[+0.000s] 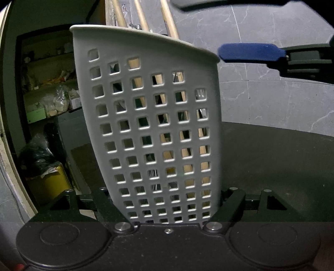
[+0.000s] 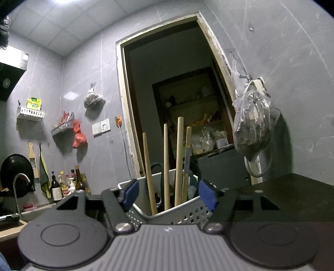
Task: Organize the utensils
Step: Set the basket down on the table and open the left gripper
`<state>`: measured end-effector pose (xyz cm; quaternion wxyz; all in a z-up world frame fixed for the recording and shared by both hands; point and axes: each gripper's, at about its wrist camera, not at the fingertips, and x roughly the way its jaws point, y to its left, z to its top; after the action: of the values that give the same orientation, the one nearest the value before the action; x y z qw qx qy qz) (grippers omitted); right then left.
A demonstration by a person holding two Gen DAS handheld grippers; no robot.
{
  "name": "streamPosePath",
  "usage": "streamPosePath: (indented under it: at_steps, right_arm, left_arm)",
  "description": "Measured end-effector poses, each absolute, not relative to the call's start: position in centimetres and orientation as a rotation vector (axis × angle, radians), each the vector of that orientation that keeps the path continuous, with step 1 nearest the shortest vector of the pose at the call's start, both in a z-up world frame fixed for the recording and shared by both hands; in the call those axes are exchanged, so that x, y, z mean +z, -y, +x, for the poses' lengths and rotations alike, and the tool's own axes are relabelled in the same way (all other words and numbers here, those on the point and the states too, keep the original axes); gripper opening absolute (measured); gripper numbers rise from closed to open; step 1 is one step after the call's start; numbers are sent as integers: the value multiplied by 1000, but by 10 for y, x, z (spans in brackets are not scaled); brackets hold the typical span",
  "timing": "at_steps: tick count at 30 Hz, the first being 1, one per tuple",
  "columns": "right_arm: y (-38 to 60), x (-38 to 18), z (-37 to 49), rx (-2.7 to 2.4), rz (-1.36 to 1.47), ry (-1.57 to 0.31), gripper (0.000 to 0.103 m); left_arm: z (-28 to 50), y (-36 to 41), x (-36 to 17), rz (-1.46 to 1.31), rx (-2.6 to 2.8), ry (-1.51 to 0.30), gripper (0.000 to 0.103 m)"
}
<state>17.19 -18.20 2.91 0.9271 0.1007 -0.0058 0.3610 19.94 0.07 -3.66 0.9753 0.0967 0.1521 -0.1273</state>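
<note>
A grey perforated utensil basket fills the left wrist view, tilted, with its lower end wedged between the jaws of my left gripper; the fingertips are hidden behind it. Several wooden handles stick out of its top. In the right wrist view the same basket sits just ahead, holding wooden handles and a grey-handled tool. My right gripper stands open, its blue pads apart on either side of the handles and touching none. From the left wrist its blue pad hovers beside the basket's rim.
The basket is over a dark countertop against a grey tiled wall. A plastic bag hangs on the wall at the right. Behind is a doorway to shelves. A faucet and bottles stand far left.
</note>
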Motion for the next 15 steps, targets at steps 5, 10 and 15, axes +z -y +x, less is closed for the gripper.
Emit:
streamPosePath:
  at_steps: [5,10,15]
  right_arm:
    - [188,29,166,725,227,32,91]
    - [194,27,162,702,250,35,96]
    - [202,25,157,685,276,24,100]
  left_arm:
    - [193,1,-37,199,-258,-289,90]
    - [186,0,-35,197,-256,-275,93]
    - [176,-2,-33,193,-253,-246,102]
